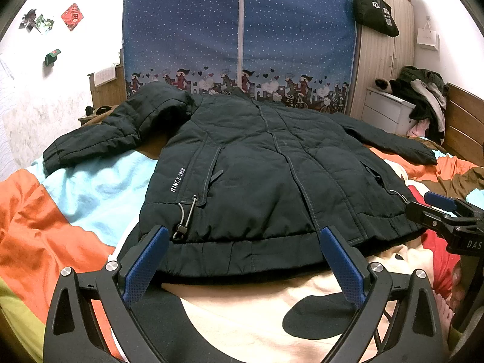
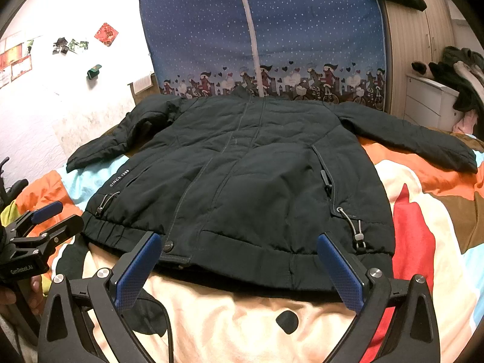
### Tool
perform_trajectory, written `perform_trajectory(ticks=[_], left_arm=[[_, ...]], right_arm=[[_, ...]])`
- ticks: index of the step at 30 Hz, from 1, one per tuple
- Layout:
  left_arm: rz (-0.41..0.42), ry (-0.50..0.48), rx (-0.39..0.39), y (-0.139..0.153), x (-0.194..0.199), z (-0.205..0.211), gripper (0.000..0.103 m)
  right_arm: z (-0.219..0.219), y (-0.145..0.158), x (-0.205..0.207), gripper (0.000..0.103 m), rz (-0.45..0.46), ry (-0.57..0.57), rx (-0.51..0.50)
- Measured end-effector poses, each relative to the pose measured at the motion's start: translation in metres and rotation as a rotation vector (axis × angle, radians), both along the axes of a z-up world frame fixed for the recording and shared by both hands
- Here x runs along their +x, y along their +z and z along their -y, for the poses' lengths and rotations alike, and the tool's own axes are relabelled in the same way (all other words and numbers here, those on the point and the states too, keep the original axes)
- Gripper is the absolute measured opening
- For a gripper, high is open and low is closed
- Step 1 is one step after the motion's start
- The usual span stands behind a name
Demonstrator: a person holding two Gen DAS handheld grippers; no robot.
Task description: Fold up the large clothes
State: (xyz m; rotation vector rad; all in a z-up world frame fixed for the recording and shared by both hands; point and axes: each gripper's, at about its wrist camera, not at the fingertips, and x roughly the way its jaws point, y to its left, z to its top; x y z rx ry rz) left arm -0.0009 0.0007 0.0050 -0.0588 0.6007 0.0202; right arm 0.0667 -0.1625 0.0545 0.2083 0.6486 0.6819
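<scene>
Nearest the camera, the left gripper (image 1: 245,260) hangs wide open just short of the hem of a dark jacket (image 1: 272,175), holding nothing. The right gripper (image 2: 239,264) is also spread wide and empty, its blue pads at the hem's edge near the right corner. The jacket lies front up and spread flat on a bedspread (image 2: 423,211) of orange, pale blue, cream and red, both sleeves stretched outward. Behind the bed stands a blue dotted fabric wardrobe (image 1: 242,30), with a wooden cupboard (image 1: 381,51) beside it
</scene>
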Motion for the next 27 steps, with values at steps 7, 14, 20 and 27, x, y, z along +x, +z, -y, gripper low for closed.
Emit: perform_trajectory(ticks=[7,14,20,27], left_arm=[[-0.001,0.000,0.000,0.0003,0.0000,0.0000,0.098],[0.000,0.000,0.001,-0.0001,0.0000,0.0000,0.098],[-0.003,0.001,0.000,-0.0032,0.0010,-0.0018,0.098],[-0.006,0.006,0.002,-0.0042,0.0014,-0.0030,0.098]], right_arm=[[-0.0004,-0.0002,0.0001,0.103,-0.003,0.038,-0.002],[-0.0009,-0.0009,0.0003,0.103,-0.005,0.041,-0.002],[-0.0012,-0.0009,0.0006,0.103,-0.006,0.044,-0.004],[-0.0008,-0.0021,0.0004,0.103,-0.006,0.045,-0.009]])
